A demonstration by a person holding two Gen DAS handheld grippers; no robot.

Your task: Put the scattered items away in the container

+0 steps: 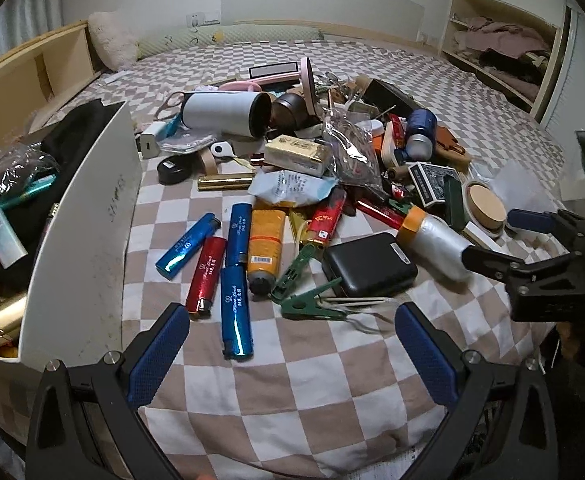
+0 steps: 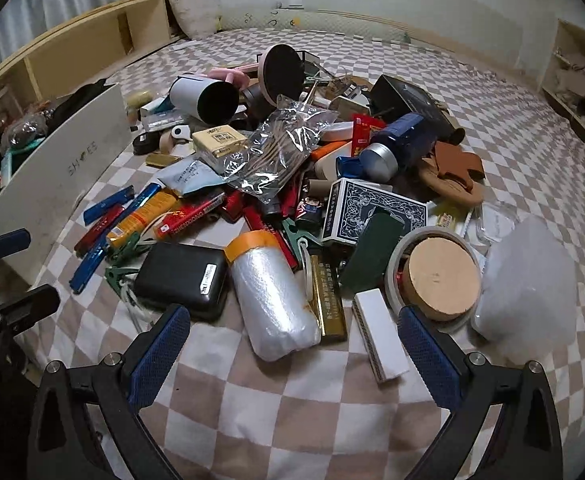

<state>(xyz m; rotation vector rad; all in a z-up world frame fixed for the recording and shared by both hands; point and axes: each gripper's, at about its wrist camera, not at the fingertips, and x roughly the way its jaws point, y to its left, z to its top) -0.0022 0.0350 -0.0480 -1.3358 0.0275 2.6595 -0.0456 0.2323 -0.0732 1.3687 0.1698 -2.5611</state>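
White rectangular cardboard box (image 1: 92, 216): holds teal tubes (image 1: 24, 194), gold bottle (image 1: 2, 316), black cloth; left gripper (image 1: 292, 344) and right gripper (image 2: 292, 344) wide apart, empty.

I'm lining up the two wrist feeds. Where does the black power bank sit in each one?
Left wrist: the black power bank lies right of centre, just beyond the green clothespin.
Right wrist: the black power bank lies left of centre, near the left blue finger.
Shared landmark: the plastic film roll with orange tape lies against its right side in both.
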